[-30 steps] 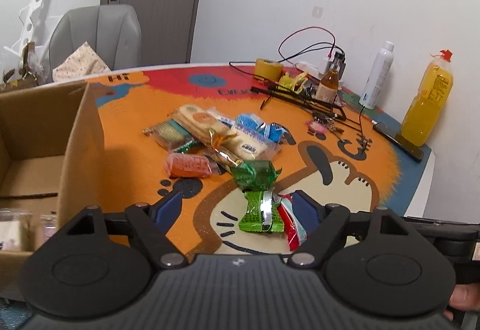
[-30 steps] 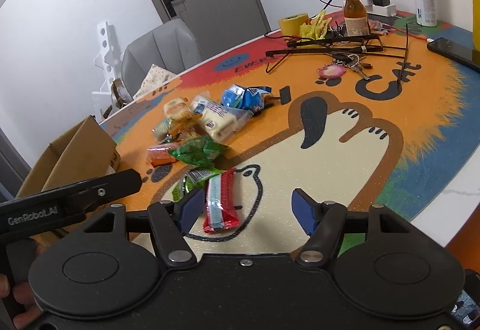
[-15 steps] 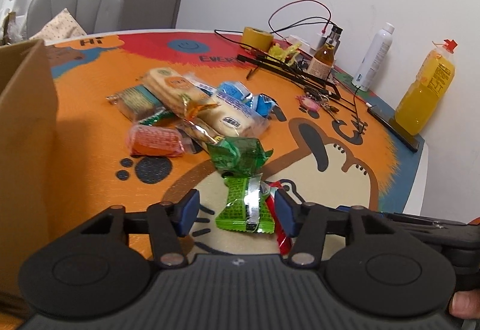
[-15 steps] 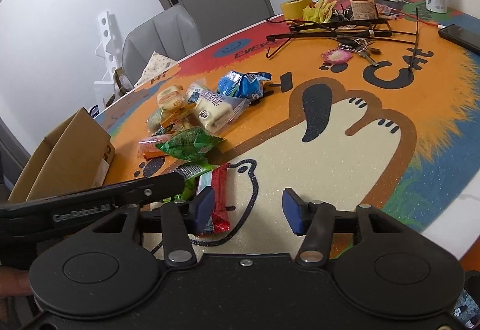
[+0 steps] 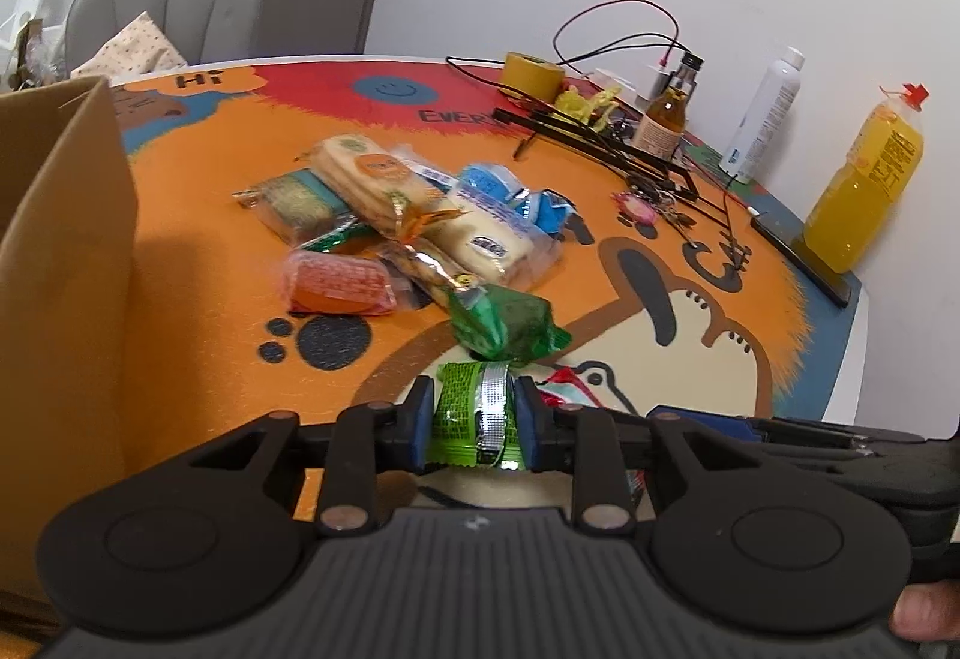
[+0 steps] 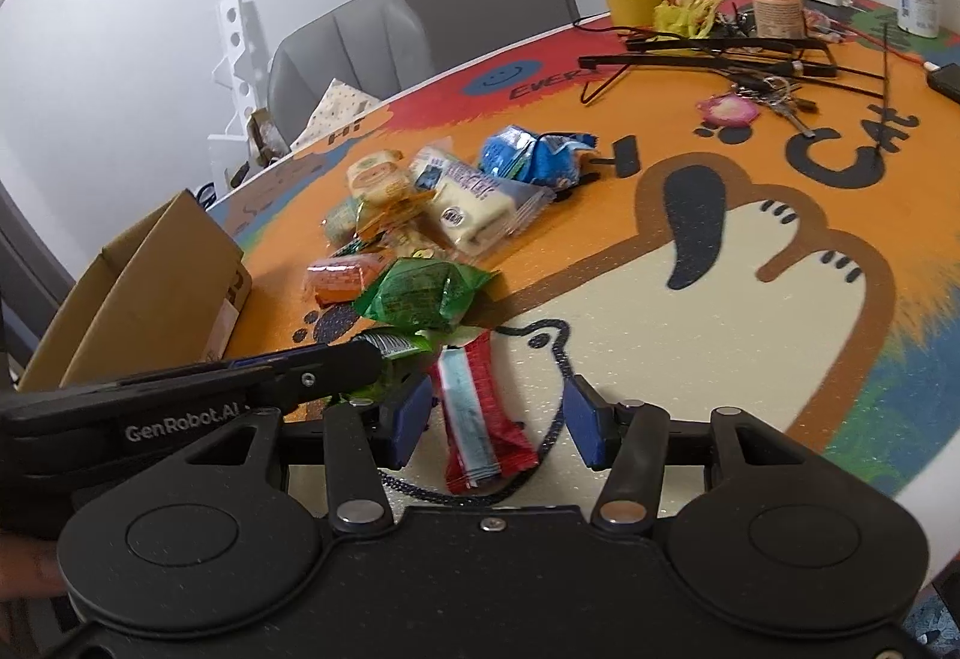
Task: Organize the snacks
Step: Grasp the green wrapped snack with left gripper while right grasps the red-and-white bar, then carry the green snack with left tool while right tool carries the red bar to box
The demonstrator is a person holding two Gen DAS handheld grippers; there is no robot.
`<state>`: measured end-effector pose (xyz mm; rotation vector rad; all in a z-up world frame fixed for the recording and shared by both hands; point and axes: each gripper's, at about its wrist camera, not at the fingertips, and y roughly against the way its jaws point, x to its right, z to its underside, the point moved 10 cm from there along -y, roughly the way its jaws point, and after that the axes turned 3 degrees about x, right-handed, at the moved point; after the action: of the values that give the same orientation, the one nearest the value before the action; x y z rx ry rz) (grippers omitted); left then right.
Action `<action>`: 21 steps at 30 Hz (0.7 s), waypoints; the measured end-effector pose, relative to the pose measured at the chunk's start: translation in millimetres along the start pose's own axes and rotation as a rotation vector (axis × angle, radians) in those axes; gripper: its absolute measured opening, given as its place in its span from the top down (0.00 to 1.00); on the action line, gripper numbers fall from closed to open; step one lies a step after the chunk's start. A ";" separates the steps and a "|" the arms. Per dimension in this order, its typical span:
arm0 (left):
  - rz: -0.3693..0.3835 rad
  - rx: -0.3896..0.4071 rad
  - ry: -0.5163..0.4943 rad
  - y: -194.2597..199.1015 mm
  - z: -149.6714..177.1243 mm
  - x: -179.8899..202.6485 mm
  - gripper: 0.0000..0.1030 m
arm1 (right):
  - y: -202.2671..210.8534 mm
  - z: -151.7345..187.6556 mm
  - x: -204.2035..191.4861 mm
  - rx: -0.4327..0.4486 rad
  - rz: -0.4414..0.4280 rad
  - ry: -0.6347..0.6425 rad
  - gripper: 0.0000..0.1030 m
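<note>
Wafer (image 5: 474,422) between left fingers (image 5: 420,422), pinched.

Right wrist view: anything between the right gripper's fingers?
Yes. In the right wrist view the red snack packet lies on the table mat between the open fingers of the right gripper, nearer its left finger; neither pad touches it.

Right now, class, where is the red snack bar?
In the right wrist view the red snack bar lies on the table between the open right gripper fingers, just right of the left gripper, which grips a green packet.
</note>
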<state>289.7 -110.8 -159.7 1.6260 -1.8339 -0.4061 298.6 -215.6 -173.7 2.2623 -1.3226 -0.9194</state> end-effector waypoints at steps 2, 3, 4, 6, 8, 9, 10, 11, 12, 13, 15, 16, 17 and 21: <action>-0.008 -0.001 -0.001 1.9 0.9 -2.7 0.74 | -1.6 0.4 -2.8 0.002 0.012 0.023 0.50; -0.010 -0.003 0.000 2.5 2.1 -4.1 0.74 | -2.3 0.4 -3.6 0.002 0.016 0.031 0.50; -0.010 -0.008 0.003 2.8 3.3 -5.2 0.74 | -2.7 0.7 -4.4 0.002 0.020 0.041 0.50; -0.010 -0.015 0.004 3.2 5.9 -6.4 0.74 | -2.6 2.0 -6.0 0.001 0.034 0.069 0.54; -0.010 -0.019 0.000 3.3 8.1 -5.8 0.74 | -1.6 3.0 -5.1 0.004 0.066 0.102 0.71; -0.013 -0.019 -0.007 3.4 8.3 -5.1 0.73 | -0.9 3.1 -3.5 0.003 0.071 0.102 0.76; -0.012 -0.022 -0.012 3.1 8.6 -3.9 0.73 | 0.1 3.1 -1.3 0.001 0.070 0.093 0.80; -0.013 -0.024 -0.012 2.1 9.0 -3.2 0.71 | 1.6 2.7 1.6 -0.001 0.063 0.077 0.81; -0.015 -0.029 -0.013 0.7 9.4 -2.7 0.70 | 3.1 2.5 4.1 -0.001 0.059 0.066 0.81; -0.019 -0.034 -0.017 -1.2 10.0 -2.3 0.68 | 4.6 2.3 7.0 0.000 0.063 0.060 0.81; -0.031 -0.035 -0.036 -5.2 11.0 -1.1 0.65 | 7.0 2.0 10.8 0.005 0.078 0.056 0.81; -0.034 -0.035 -0.041 -7.2 11.4 -0.7 0.63 | 8.4 1.9 12.6 0.006 0.080 0.050 0.81; -0.036 -0.032 -0.042 -8.5 11.6 -0.4 0.63 | 8.7 1.8 13.0 0.006 0.082 0.046 0.81; -0.046 -0.020 -0.053 -10.4 11.4 1.3 0.63 | 6.4 2.9 10.5 0.003 0.097 0.066 0.74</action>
<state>290.3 -116.1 -174.3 1.6615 -1.8278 -0.4904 296.2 -227.9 -175.7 2.1904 -1.3920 -0.8035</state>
